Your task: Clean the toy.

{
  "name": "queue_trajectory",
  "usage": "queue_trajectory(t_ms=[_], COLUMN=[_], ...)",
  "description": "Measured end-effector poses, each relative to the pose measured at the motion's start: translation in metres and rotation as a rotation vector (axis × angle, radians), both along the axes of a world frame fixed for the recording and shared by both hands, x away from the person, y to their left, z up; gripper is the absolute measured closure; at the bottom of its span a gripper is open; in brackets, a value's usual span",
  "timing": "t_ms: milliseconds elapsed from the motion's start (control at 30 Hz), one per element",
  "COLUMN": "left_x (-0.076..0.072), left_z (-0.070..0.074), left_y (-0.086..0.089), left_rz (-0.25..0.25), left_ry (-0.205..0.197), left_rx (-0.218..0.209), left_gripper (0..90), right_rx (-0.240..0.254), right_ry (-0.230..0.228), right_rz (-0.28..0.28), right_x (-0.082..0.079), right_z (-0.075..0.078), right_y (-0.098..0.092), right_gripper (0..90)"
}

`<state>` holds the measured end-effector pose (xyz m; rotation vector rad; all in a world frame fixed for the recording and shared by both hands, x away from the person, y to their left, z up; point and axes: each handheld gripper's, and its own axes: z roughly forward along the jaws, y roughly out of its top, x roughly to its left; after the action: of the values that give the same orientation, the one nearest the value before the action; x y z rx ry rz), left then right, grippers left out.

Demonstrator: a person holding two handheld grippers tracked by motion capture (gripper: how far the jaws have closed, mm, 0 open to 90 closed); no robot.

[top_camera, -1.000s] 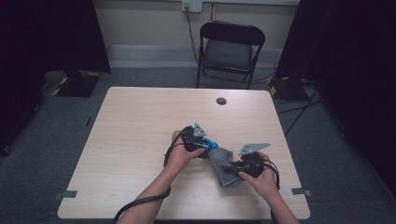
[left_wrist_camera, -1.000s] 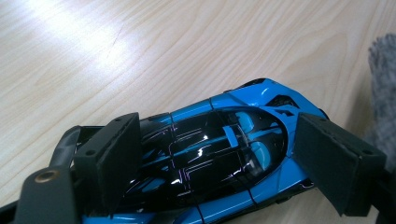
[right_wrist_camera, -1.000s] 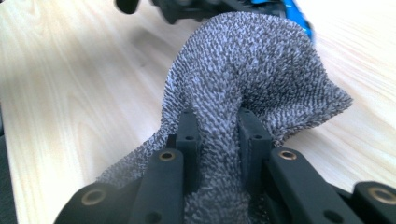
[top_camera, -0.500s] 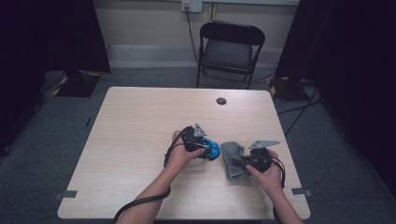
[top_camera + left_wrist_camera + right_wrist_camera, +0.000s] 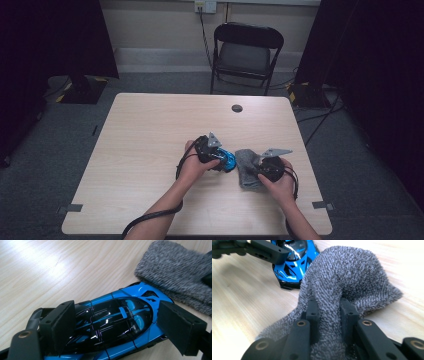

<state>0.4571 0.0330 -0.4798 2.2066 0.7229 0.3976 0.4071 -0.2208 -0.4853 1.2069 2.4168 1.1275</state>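
Terry cloth (image 5: 342, 277) sits bunched between the jaws of my right gripper (image 5: 329, 312), which are nearly closed and pinch a thick fold of the grey pile; the rest of it drapes onto the wooden table (image 5: 150, 130) in front of me. I judge it light, soft and limp: it will sag and trail wherever it is unsupported, so a pinch on a doubled fold like this one should hold better than a single edge, and the looped pile gives the pads plenty to bite on. Just past the cloth, touching or almost touching its edge, lies the blue toy sports car (image 5: 117, 322), on the table near its front right part. My left gripper (image 5: 125, 325) straddles the car's body with a pad at each flank; I cannot tell whether the pads actually press on it or merely bracket it. The car looks hard, glossy and probably slippery, with small parts that might snap, so I would take it across the broad middle of the body, not at nose or tail. Beyond the table stands a black folding chair (image 5: 247, 52).
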Motion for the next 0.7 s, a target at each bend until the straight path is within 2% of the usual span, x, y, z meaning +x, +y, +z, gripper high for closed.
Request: queue_trajectory(t_ms=[100, 467, 700], left_x=[0.000, 0.000, 0.001], left_z=[0.000, 0.000, 0.000], left_y=[-0.001, 0.000, 0.000], left_rz=[0.004, 0.001, 0.006], left_ry=[0.002, 0.000, -0.001], left_rx=[-0.005, -0.004, -0.002], left_gripper=[15.3, 15.1, 15.1], right_rx=[0.004, -0.004, 0.007], right_ry=[0.011, 0.023, 0.048], right_rz=[-0.010, 0.041, 0.083], right_x=[0.002, -0.003, -0.009], right_z=[-0.002, -0.001, 0.000], right_y=[0.004, 0.009, 0.016], right_gripper=[73.2, 73.2, 73.2])
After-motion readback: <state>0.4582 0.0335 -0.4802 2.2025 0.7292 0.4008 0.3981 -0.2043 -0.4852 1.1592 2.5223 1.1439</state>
